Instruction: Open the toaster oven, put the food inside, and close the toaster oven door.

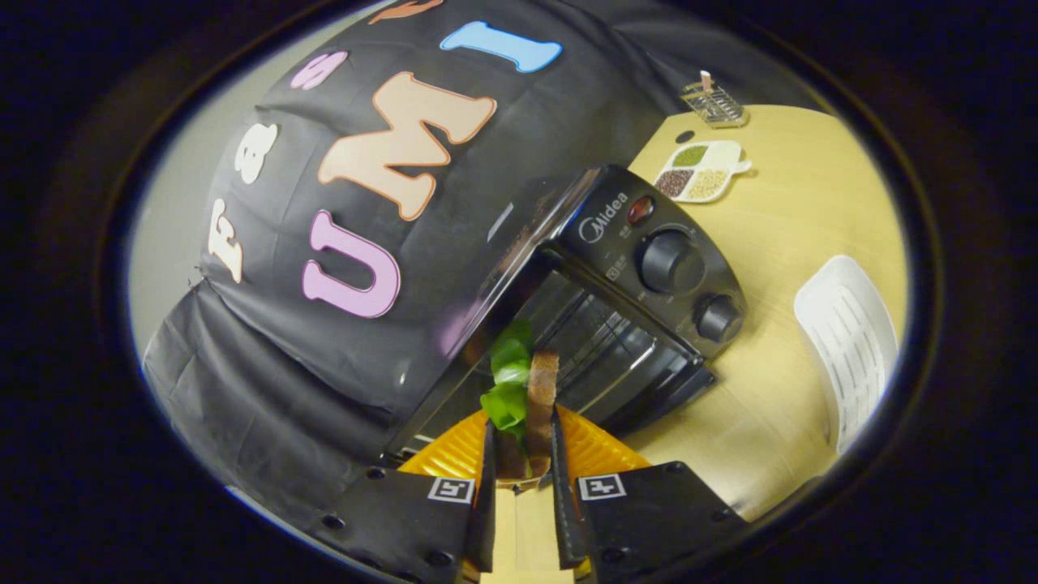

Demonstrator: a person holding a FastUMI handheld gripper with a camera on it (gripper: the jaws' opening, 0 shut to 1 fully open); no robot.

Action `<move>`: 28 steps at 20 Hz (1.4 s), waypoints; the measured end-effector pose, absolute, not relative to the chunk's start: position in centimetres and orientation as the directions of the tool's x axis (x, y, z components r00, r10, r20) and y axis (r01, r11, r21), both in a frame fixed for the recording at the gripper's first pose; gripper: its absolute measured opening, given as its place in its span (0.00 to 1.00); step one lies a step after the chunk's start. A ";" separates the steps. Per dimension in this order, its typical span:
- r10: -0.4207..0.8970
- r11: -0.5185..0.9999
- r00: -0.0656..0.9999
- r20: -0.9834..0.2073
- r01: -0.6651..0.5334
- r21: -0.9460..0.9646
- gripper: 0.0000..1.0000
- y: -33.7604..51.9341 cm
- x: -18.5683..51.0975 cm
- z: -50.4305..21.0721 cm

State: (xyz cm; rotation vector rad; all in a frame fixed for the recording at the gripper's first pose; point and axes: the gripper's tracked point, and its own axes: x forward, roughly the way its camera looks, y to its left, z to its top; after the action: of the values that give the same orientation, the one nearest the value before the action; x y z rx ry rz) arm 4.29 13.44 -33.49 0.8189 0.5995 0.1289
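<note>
Gripper view: at the bottom centre, the gripper (523, 442) has its 2 fingers pressed on a sandwich (537, 397) with green lettuce, held upright over an orange plate (596, 454). Just beyond, at mid-frame, the black toaster oven (649, 268) stands with its door open on the wooden table (803, 203). Its 2 knobs (671, 261) face the frame's right. A white tray (851, 341) lies at the right edge, and a divided dish (699, 170) sits in the upper right.

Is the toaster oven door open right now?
Open. The toaster oven shows its bare cavity and wire rack, no glass over them. The claw grips the sandwich before the opening.
</note>
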 end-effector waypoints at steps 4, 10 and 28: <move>0.300 0.721 0.848 -0.437 0.098 0.686 0.32 14.2 6.4 -34.5; 0.246 0.811 0.854 -0.459 0.079 0.580 0.32 15.3 9.8 -36.1; 0.230 0.949 0.768 -0.598 -0.041 0.311 0.99 11.5 3.0 -34.8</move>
State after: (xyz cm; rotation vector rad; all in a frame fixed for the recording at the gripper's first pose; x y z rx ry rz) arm 3.03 11.52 -34.82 0.2898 0.6820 0.1491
